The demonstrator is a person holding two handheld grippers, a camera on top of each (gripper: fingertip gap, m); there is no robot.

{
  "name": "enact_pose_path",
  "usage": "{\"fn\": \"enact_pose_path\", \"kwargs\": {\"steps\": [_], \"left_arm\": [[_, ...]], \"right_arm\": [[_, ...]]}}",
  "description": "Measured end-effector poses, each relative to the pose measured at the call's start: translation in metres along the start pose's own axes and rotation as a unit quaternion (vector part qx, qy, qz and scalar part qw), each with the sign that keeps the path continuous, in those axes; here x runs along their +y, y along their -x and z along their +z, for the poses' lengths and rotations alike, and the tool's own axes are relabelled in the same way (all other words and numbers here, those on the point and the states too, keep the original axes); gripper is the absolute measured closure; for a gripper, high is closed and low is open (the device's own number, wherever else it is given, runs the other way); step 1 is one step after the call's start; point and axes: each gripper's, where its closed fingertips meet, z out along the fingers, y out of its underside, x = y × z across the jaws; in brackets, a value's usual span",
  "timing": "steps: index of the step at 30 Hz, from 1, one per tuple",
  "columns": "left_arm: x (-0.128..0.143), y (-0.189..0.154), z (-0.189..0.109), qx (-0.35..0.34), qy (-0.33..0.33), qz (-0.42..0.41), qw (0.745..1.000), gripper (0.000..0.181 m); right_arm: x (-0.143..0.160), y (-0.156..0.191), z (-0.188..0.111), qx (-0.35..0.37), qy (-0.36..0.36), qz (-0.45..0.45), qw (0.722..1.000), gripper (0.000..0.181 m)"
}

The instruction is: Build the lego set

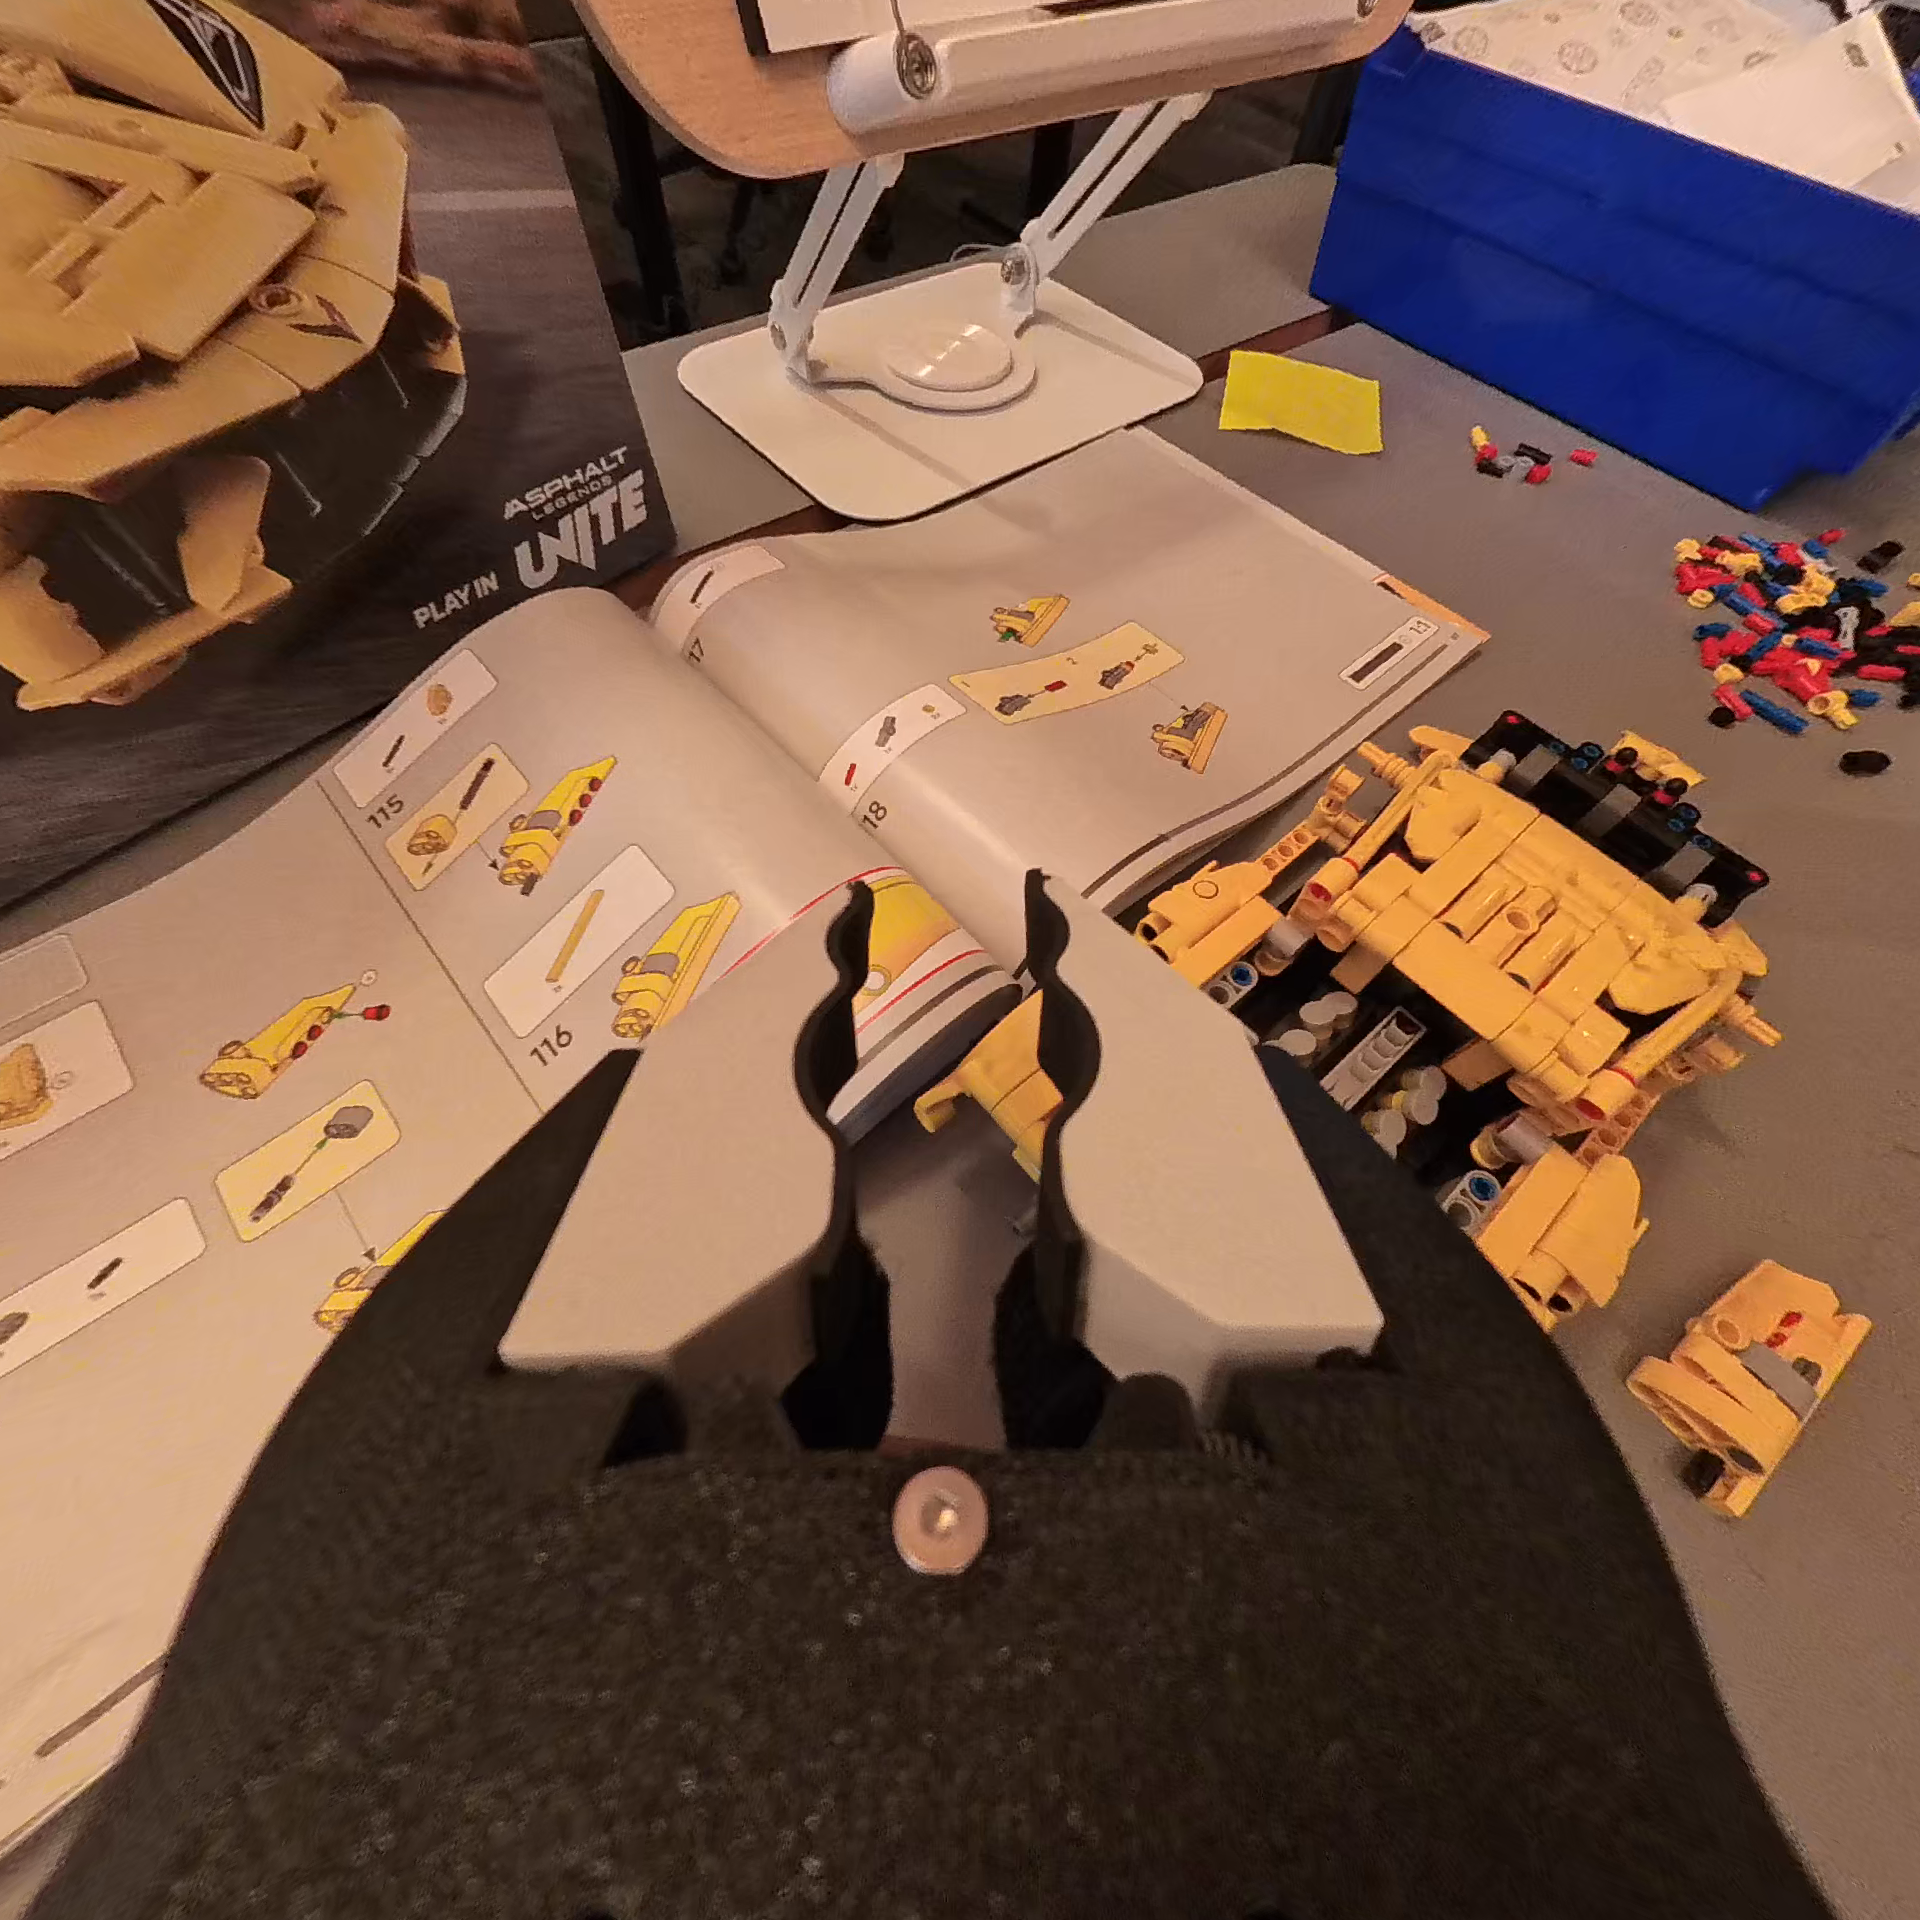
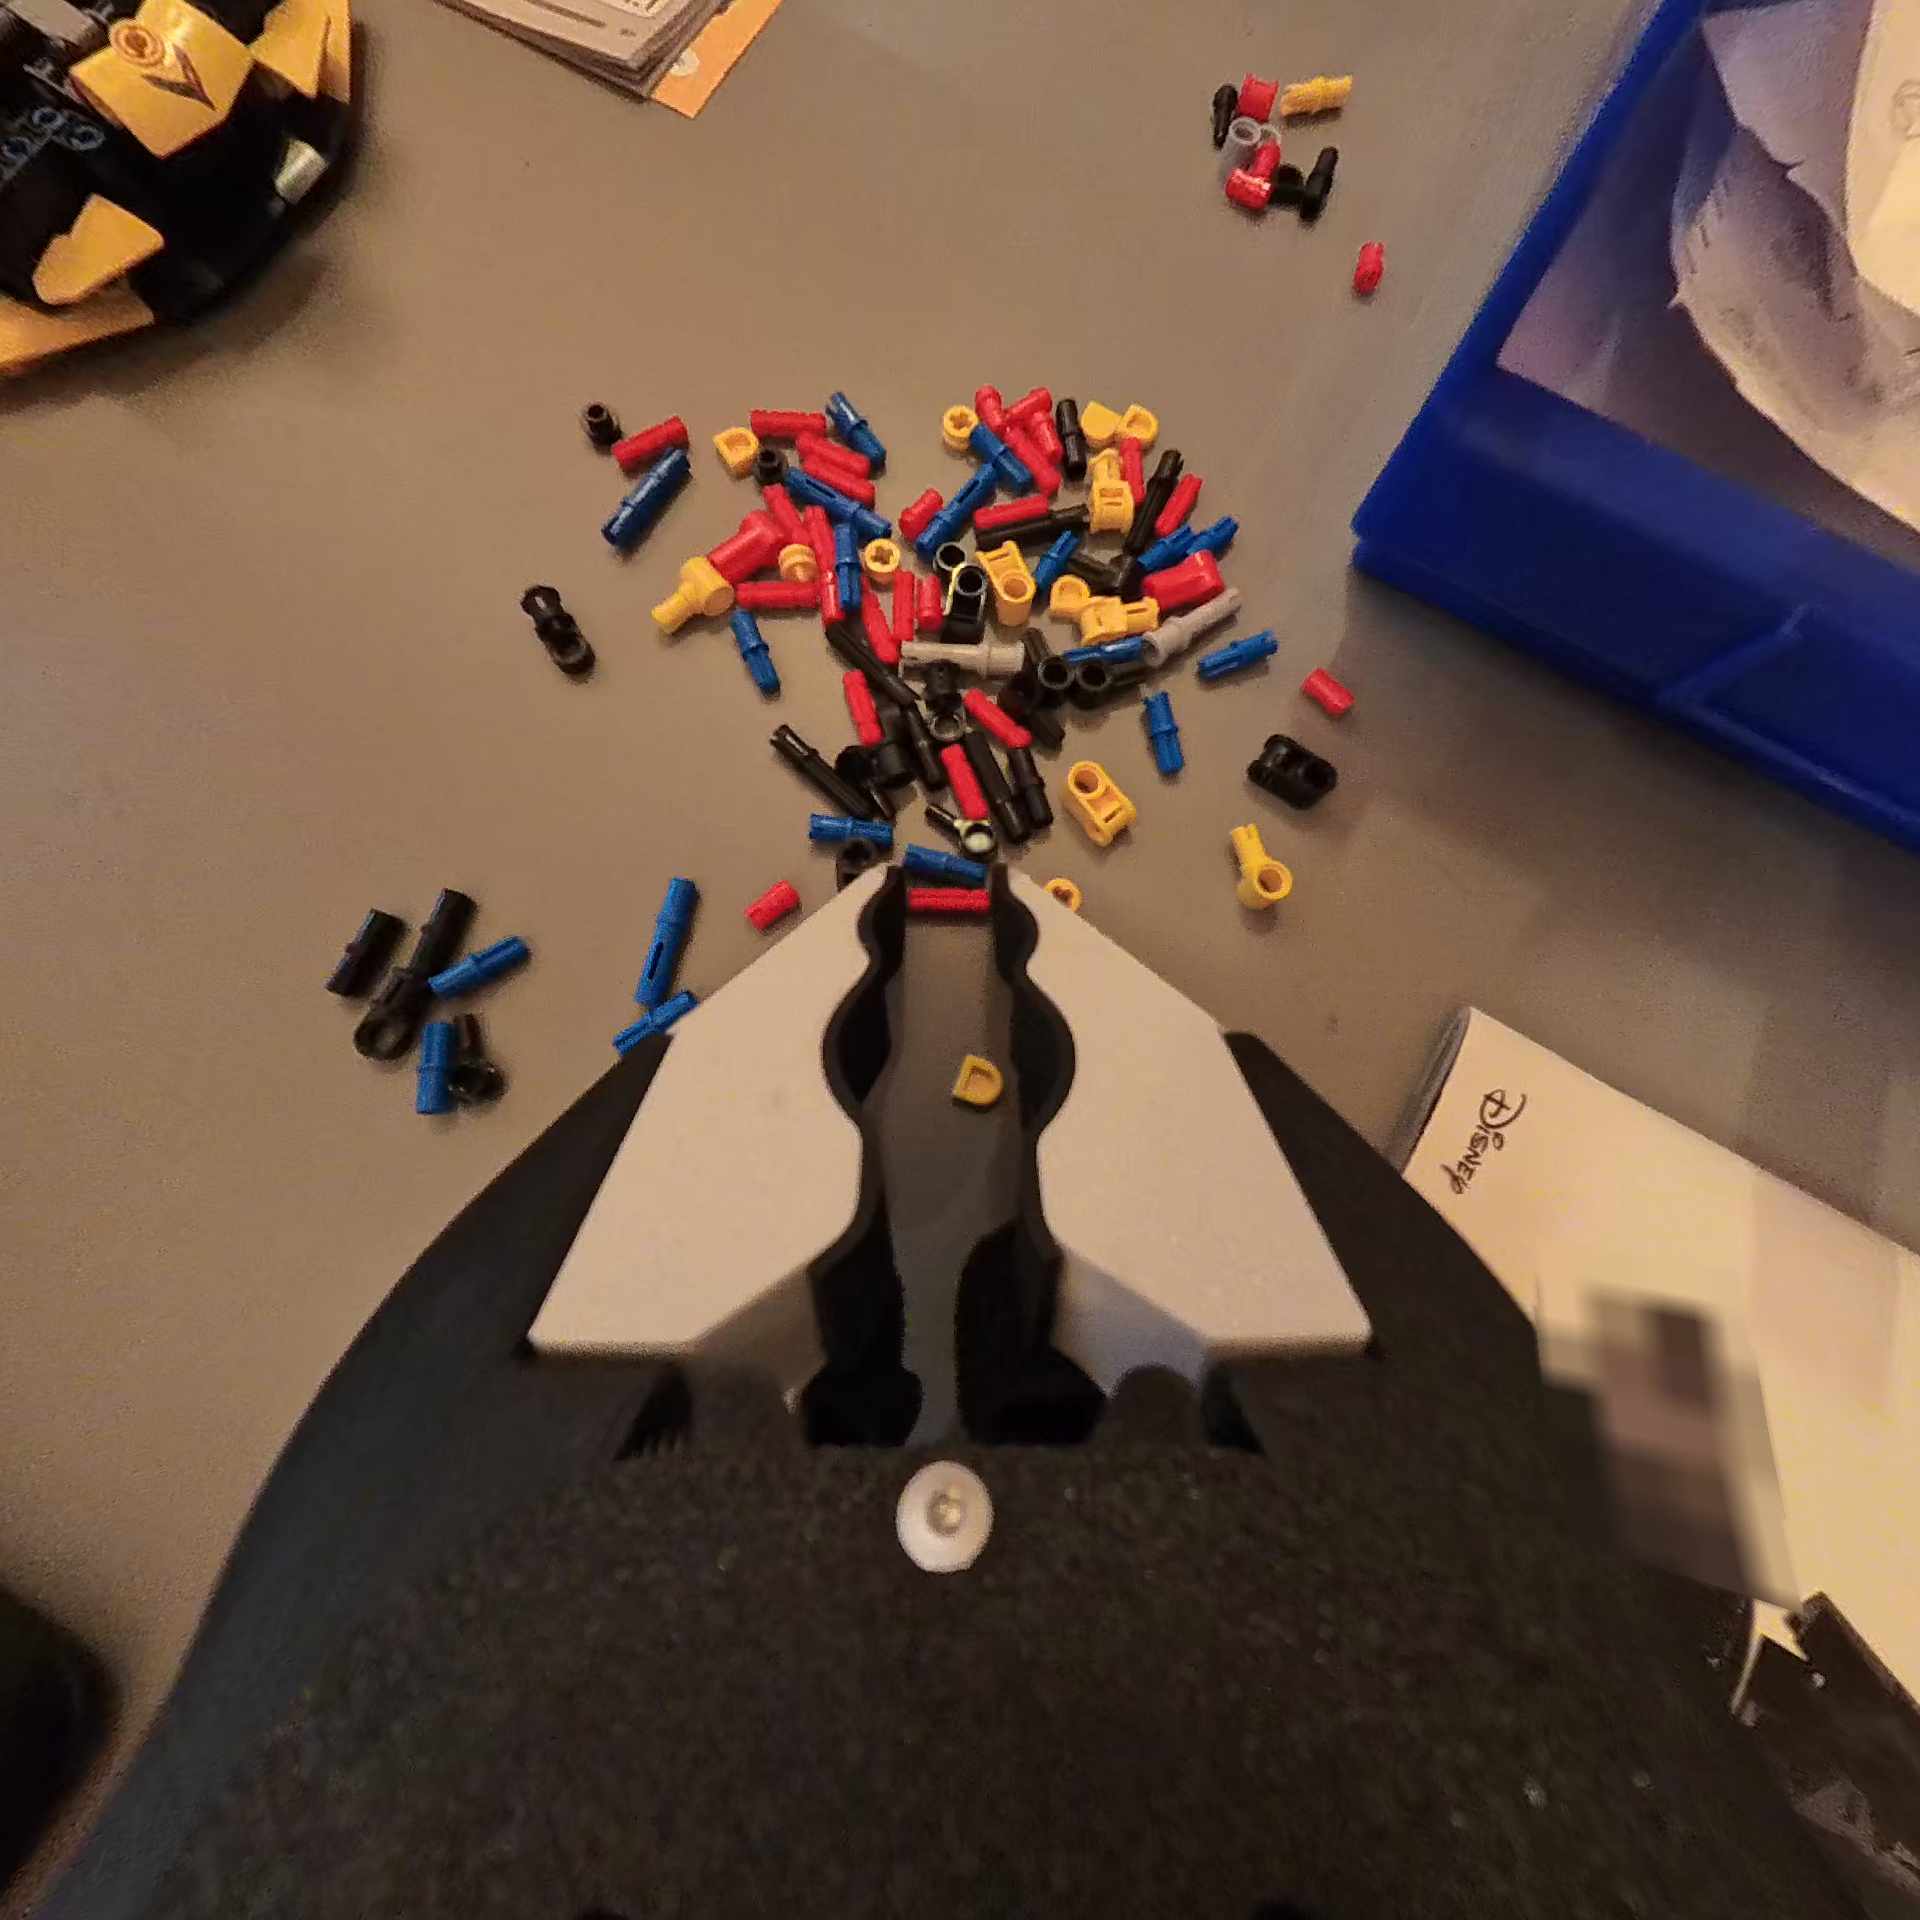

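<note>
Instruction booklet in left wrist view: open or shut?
Open. The instruction booklet lies spread flat on the table, two facing pages of build steps showing, beside the yellow model.

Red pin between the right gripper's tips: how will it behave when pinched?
The red pin lies crosswise between the right gripper tips, so end-on pinching may squirt it out. Probably rigid and very light. Round, so likely to roll on the smooth table.

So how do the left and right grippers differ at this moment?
The left gripper hovers empty over the open instruction booklet; the right gripper has a small red pin across its fingertips. The left sits beside the yellow car model; the right is at the loose parts pile. Both have grey fingers.
</note>
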Motion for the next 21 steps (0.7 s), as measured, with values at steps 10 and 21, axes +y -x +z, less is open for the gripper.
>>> {"fn": "enact_pose_path", "kwargs": {"steps": [10,21], "left_arm": [[-0.002,0.000,-0.001,-0.004,-0.002,0.004,1.000,0.152],[0.000,0.004,-0.001,-0.014,0.002,0.011,1.000,0.152]], "right_arm": [[0.004,-0.003,-0.004,0.013,-0.001,0.009,1.000,0.167],[-0.043,0.030,-0.028,-0.008,-0.054,-0.024,0.998,0.168]]}}
